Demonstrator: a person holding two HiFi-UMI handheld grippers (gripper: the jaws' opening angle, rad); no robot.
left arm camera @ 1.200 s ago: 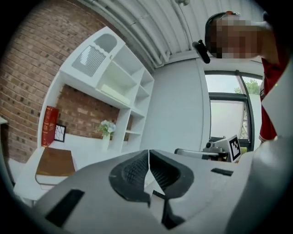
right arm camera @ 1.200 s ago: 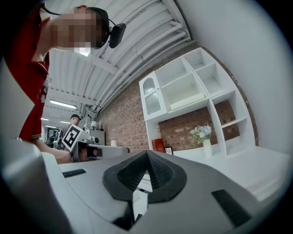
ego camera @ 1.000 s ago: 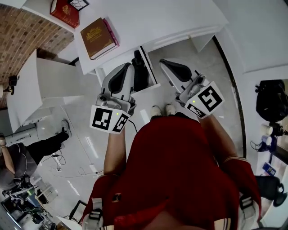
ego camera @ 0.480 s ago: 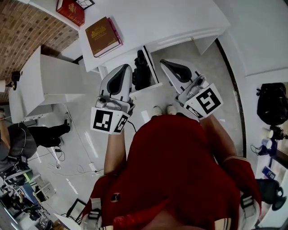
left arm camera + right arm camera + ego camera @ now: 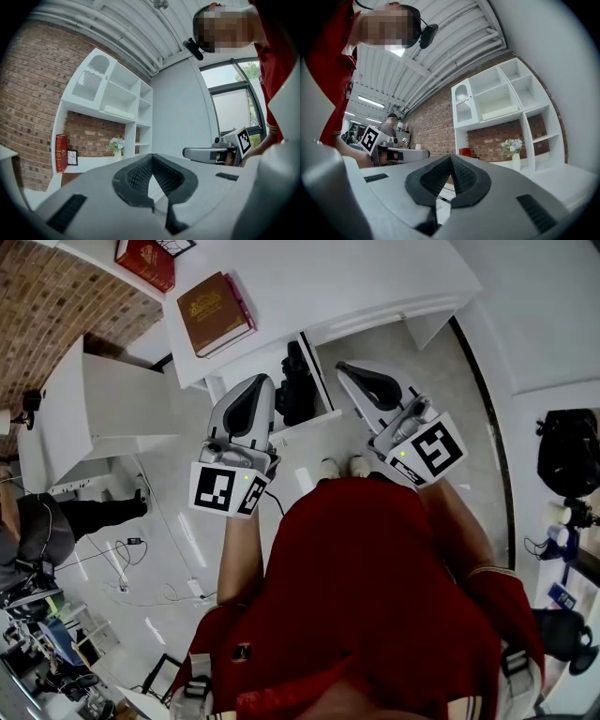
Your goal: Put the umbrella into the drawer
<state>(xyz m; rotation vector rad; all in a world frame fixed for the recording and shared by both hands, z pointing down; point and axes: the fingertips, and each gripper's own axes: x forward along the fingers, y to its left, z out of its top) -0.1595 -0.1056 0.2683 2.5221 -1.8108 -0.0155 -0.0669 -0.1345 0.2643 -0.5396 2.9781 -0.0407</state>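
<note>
umbrella (image 5: 296, 382): the dark, bundled shape lying in the open drawer (image 5: 318, 381) under the desk (image 5: 356, 277) looks to be it, folded small, though its ends are hard to make out. the left gripper (image 5: 151, 157) has its jaws closed tip to tip with nothing between the ribbed pads, only shelves and wall showing past them. the right gripper (image 5: 450, 158) is the same, pads together and empty. in the head view both point level toward the drawer front, the left just beside the dark bundle, the right a little apart on the other side of the drawer rim. judged from its look, a folded umbrella is light, with soft, slippery cloth over a stiff core, so a grip across the middle of the bundle or on the handle would hold best. on the desk above lie a brown book (image 5: 214, 315) and a red book (image 5: 145, 261).
</note>
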